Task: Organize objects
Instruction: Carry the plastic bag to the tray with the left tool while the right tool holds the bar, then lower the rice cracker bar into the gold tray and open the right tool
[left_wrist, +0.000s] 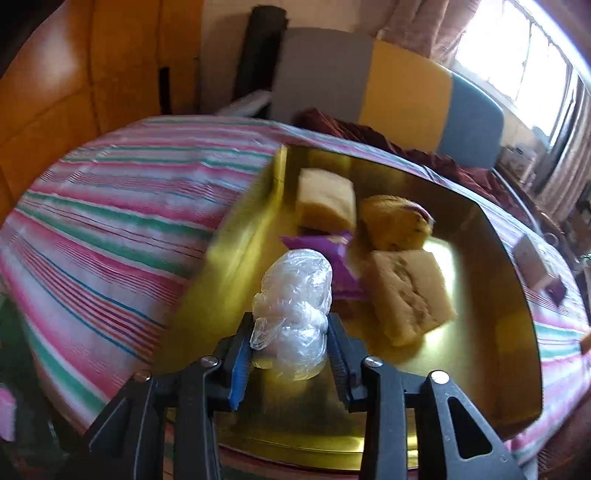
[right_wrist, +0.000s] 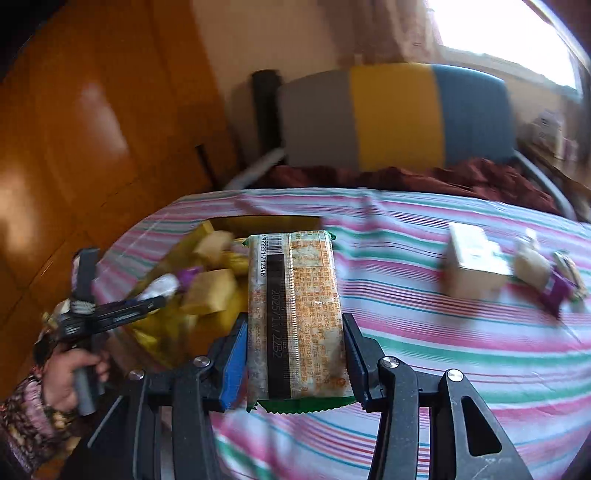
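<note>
A gold tray (left_wrist: 480, 295) lies on the striped tablecloth. It holds pale cake blocks (left_wrist: 325, 197), a yellow muffin (left_wrist: 393, 221) and a purple wrapper (left_wrist: 332, 251). A clear plastic bundle (left_wrist: 295, 295) stands on the tray's near part, between the jaws of my left gripper (left_wrist: 291, 332). The jaws are spread beside it and do not squeeze it. My right gripper (right_wrist: 295, 321) is shut on a long snack packet (right_wrist: 295, 295) with a barcode and green ends, held above the cloth just right of the tray (right_wrist: 266, 221). A hand (right_wrist: 70, 373) holds the left gripper at the far left.
Further right on the striped tablecloth (right_wrist: 443, 350) sit a pale box (right_wrist: 472, 262) and a small cake with a purple wrapper (right_wrist: 546, 273). Behind the table stands a grey, yellow and blue chair back (right_wrist: 395, 114) above dark red cloth (right_wrist: 443, 177). Orange wooden cabinets (right_wrist: 92, 129) fill the left.
</note>
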